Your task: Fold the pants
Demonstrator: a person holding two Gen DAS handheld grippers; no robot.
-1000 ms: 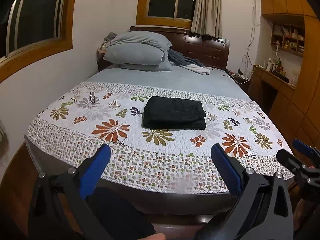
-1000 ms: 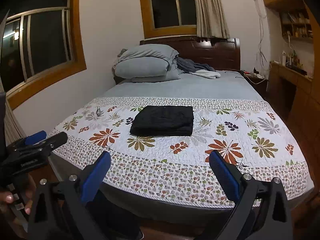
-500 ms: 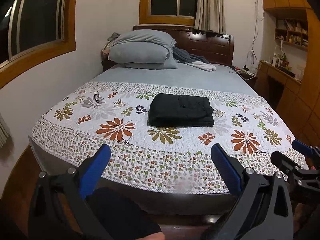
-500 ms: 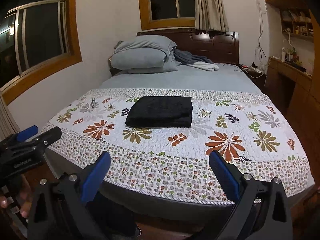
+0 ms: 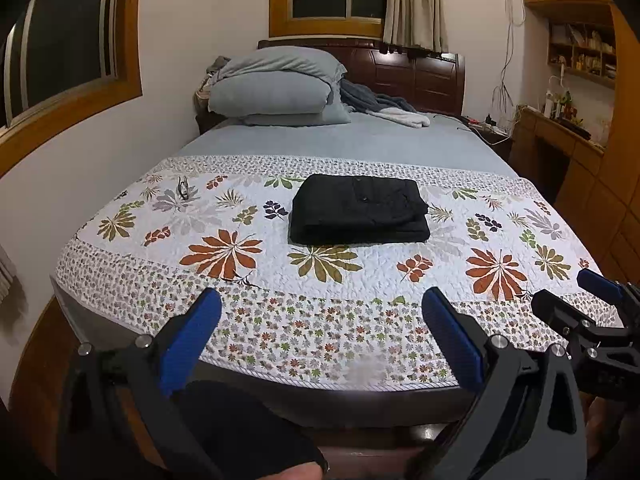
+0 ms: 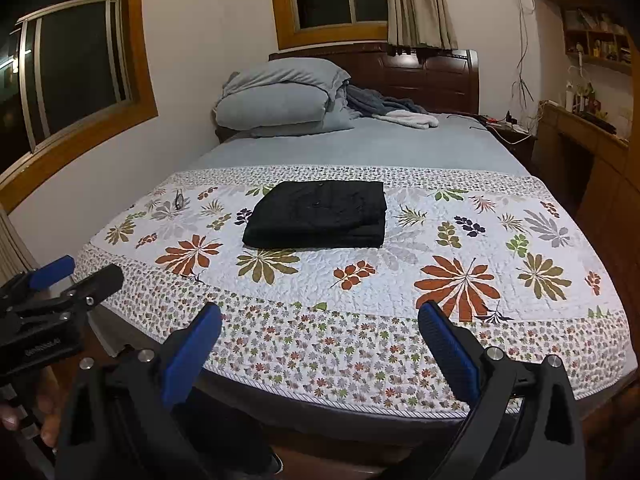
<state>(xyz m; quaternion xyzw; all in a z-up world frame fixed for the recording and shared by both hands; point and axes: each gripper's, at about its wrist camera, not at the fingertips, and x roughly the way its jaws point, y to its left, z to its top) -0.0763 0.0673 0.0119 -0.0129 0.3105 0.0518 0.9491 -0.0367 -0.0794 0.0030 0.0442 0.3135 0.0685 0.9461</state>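
Note:
Black pants (image 5: 358, 210) lie folded in a neat rectangular stack on the floral quilt (image 5: 224, 280) in the middle of the bed; they also show in the right wrist view (image 6: 318, 216). My left gripper (image 5: 320, 304) is open and empty, held back past the foot of the bed. My right gripper (image 6: 320, 316) is open and empty, also off the foot edge. Each gripper shows in the other's view, the right one (image 5: 588, 296) at the right and the left one (image 6: 76, 276) at the left. Neither touches the pants.
Grey pillows (image 5: 276, 88) and a rumpled grey blanket (image 5: 384, 106) lie at the headboard. Folded glasses (image 5: 183, 188) rest on the quilt's left side. A wall with windows runs along the left; a wooden desk and cabinets (image 5: 568, 140) stand on the right.
Both grippers have drawn back and up from the bed, so the bed and pants sit a little farther and more centred. The pants have not moved.

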